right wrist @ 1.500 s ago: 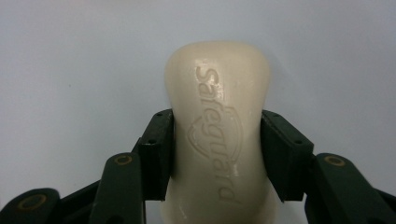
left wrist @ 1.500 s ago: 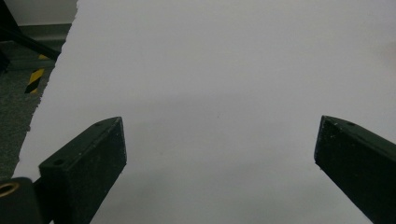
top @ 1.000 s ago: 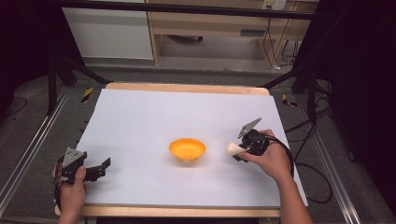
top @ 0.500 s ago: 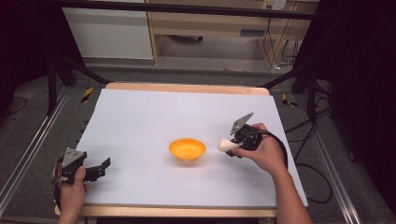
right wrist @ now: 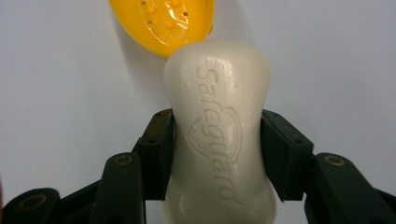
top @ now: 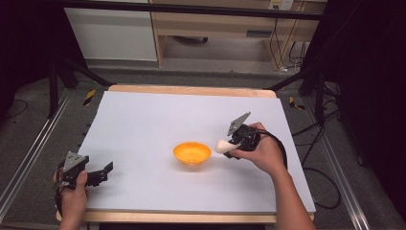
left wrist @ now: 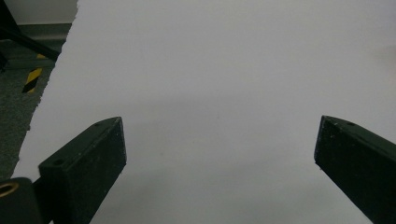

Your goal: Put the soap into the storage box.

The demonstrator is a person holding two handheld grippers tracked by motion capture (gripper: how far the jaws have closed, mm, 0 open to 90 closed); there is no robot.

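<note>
I am seeing the flat white counter (top: 143,124) with its pale wooden edge sitting on a grey carpeted floor (top: 28,129). Black cables (top: 330,177) are lying on the floor to the right. A light wooden cabinet (top: 225,28) and a white panel (top: 112,33) are standing behind, with yellow-black striped tape (top: 89,97) near the counter's far left corner.

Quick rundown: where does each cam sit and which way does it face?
High view: above the person's side, looking forward and down on the table; both forearms, left gripper, right gripper.
Left gripper view: on the left gripper, facing bare table between open jaws.
Right gripper view: on the right gripper, jaws clamping the soap bar.
Shared by high and right gripper views: soap and orange dish.
</note>
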